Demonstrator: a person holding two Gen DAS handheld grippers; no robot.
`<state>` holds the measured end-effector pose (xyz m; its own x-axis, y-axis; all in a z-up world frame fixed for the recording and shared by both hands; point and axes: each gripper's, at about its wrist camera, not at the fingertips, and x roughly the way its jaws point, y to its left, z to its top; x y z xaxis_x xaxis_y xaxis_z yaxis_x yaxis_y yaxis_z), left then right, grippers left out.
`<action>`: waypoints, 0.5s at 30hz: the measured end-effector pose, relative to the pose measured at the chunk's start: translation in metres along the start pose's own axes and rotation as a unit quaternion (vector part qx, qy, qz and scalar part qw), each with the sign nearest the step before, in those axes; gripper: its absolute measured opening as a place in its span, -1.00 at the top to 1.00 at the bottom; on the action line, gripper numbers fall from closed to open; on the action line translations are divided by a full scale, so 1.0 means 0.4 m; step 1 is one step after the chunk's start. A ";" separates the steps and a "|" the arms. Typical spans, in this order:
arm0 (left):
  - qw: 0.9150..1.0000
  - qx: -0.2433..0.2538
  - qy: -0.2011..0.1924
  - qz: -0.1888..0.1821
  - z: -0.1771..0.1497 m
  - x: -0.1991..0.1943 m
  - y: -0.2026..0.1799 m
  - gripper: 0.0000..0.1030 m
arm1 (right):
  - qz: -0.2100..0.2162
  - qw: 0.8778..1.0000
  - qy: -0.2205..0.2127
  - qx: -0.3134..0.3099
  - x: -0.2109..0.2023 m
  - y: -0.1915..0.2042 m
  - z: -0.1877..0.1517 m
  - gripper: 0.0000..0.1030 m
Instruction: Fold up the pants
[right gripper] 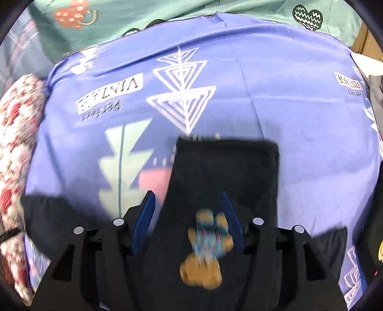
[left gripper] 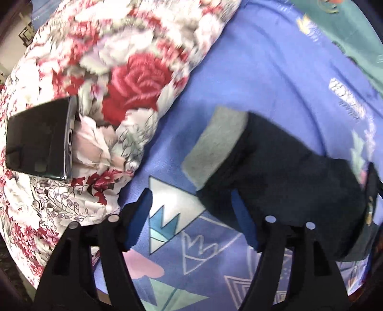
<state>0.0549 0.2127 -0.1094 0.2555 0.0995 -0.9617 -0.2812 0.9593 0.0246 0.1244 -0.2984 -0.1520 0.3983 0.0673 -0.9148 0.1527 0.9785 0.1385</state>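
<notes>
The dark pants (left gripper: 287,172) lie folded on the blue patterned sheet (left gripper: 263,59), with a grey inner band (left gripper: 215,143) turned out at their left end. My left gripper (left gripper: 191,208) hovers open over the sheet; its right finger (left gripper: 239,210) sits at the pants' near edge and nothing is between the pads. In the right wrist view the pants (right gripper: 227,167) show as a dark rectangle with a teddy-bear patch (right gripper: 205,246). My right gripper (right gripper: 188,215) stands open above that patch. Its left finger (right gripper: 146,215) is clear of the cloth. The view is blurred.
A bunched floral quilt (left gripper: 107,83) fills the left side, with a black phone (left gripper: 36,138) resting on it. A green printed sheet (right gripper: 167,12) lies beyond the blue sheet (right gripper: 299,119). Grey clothing (right gripper: 375,100) sits at the right edge.
</notes>
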 end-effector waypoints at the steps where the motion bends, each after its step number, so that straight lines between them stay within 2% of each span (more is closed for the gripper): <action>1: 1.000 0.001 -0.006 -0.015 -0.005 -0.011 -0.007 -0.46 | -0.011 1.000 0.003 -0.010 0.020 0.018 0.019 -0.13; 4: 0.998 0.001 0.000 -0.065 -0.019 -0.020 -0.029 -0.51 | -0.006 1.000 0.022 -0.008 0.062 0.040 0.049 -0.13; 5: 0.997 0.002 0.000 -0.075 -0.028 -0.016 -0.065 -0.52 | -0.014 0.999 0.029 -0.011 0.078 0.049 0.056 -0.13; 7: 0.997 0.011 0.006 -0.077 -0.032 0.004 -0.082 -0.53 | -0.049 0.998 0.038 -0.016 0.108 0.056 0.064 -0.13; 9: 0.997 0.014 0.010 -0.071 -0.032 0.013 -0.090 -0.53 | -0.062 0.997 0.044 -0.005 0.126 0.045 0.068 -0.12; 12: 0.997 0.004 0.019 -0.079 -0.016 0.038 -0.095 -0.53 | -0.068 0.997 0.035 0.004 0.134 0.019 0.073 0.08; 13: 0.997 0.002 0.022 -0.080 -0.015 0.048 -0.088 -0.53 | -0.075 0.997 0.034 0.010 0.131 0.006 0.078 0.34; 15: 0.997 0.001 0.023 -0.077 -0.010 0.054 -0.075 -0.53 | -0.046 0.997 0.036 0.041 0.126 -0.034 0.086 0.71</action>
<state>0.0652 0.1851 -0.1318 0.2520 -0.0612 -0.9658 -0.2397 0.9629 -0.1236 0.1736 -0.3150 -0.1869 0.3126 -0.0060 -0.9499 0.2605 0.9622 0.0797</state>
